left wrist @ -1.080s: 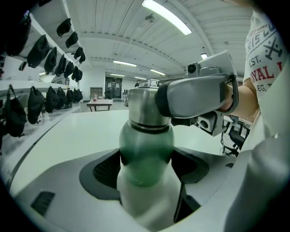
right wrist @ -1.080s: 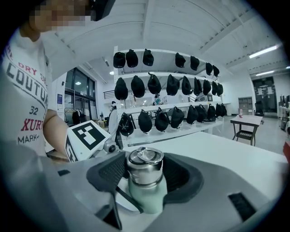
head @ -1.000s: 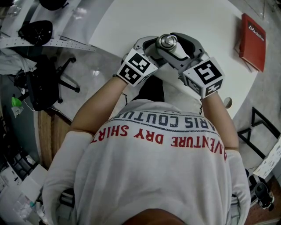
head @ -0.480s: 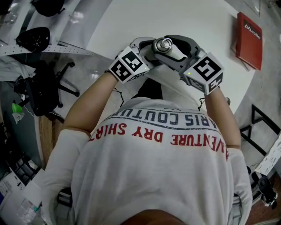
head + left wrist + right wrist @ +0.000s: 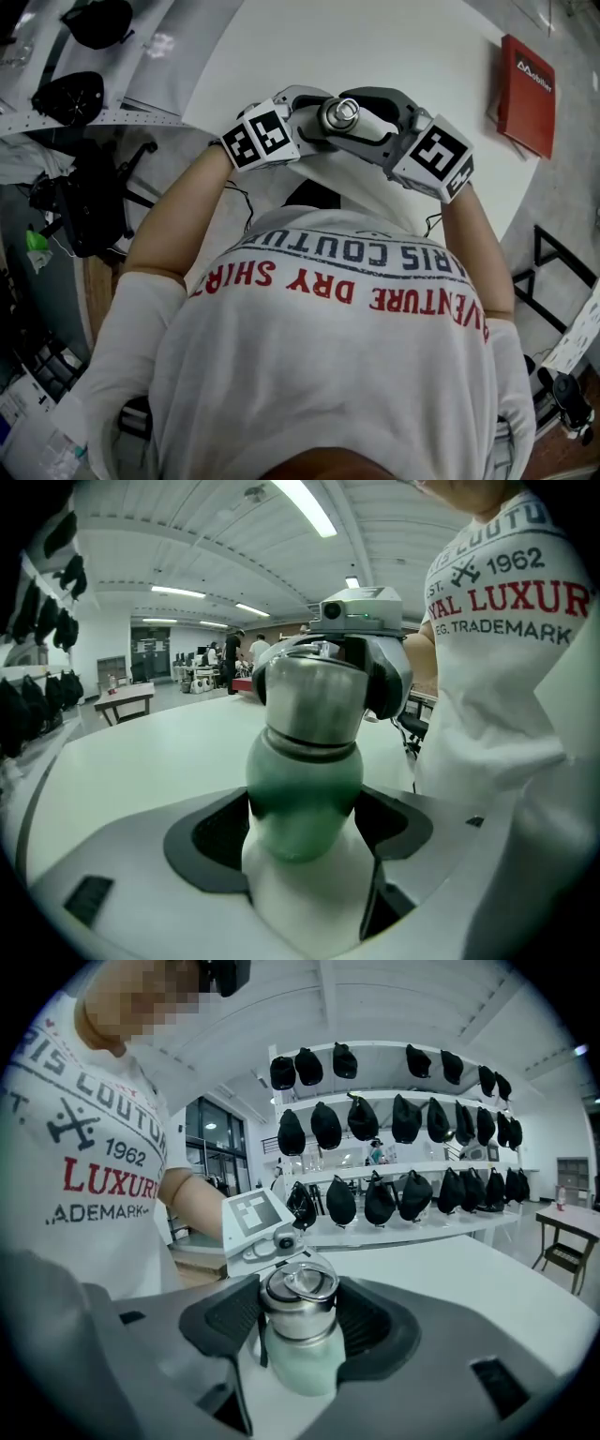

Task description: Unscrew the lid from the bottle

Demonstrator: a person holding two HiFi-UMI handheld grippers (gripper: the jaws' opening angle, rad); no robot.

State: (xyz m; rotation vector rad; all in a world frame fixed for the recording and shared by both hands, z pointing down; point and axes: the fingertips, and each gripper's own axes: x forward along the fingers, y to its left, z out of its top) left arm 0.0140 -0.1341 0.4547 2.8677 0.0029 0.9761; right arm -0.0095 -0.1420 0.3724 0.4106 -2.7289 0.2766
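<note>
The left gripper (image 5: 302, 832) clamps the bottle (image 5: 305, 780) by its green body. The right gripper (image 5: 298, 1321) grips the steel lid (image 5: 298, 1290). In the head view the bottle is held at twelve o'clock from the person, above the white table (image 5: 394, 47). A red book (image 5: 525, 82) lies at two o'clock.

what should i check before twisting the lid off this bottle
1. Left hand-held gripper clamped on bottle body: ok.
2. Right hand-held gripper clamped on lid: ok.
3. Lid seated on bottle, not yet off: ok.
4. The two grippers clear of each other: ok.
5. Bottle lifted off table: cannot tell.
6. Thread already loosened: cannot tell.
</note>
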